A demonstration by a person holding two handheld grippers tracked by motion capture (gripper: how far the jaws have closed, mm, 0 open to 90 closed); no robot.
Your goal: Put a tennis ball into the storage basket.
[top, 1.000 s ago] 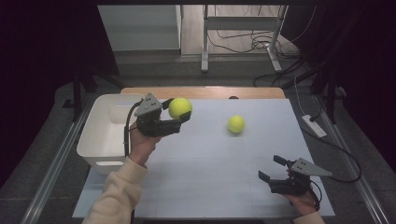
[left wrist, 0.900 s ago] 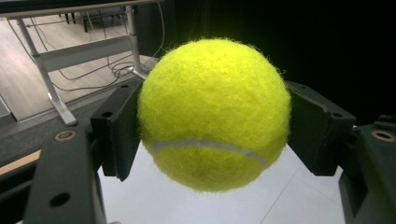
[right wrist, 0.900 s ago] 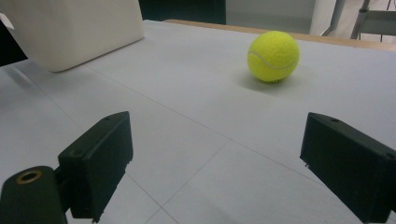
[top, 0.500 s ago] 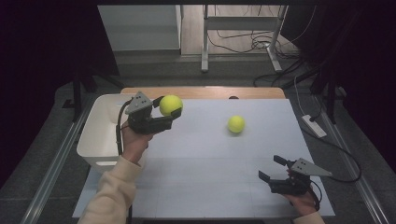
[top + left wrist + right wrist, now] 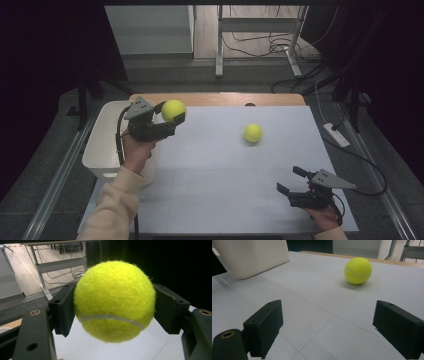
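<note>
Gripping one fuzzy yellow-green tennis ball (image 5: 173,109), the left gripper (image 5: 167,122) is seen pinching it between both black jaws, raised just beside the white rectangular plastic bin (image 5: 102,150) (not yet over its opening). A second yellow-green tennis ball (image 5: 253,133) is left lying on the white table sheet (image 5: 220,170), well apart. The right gripper (image 5: 290,182) is held low with jaws spread, nothing between them. Judged stage: first ball lifted, unreleased; second ball untouched.

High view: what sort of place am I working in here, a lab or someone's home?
Most likely a lab or recording workspace, not a home. The white-topped table stands between dark curtains, loose cables trail over the floor behind it, and a bare metal frame stands at the back.
</note>
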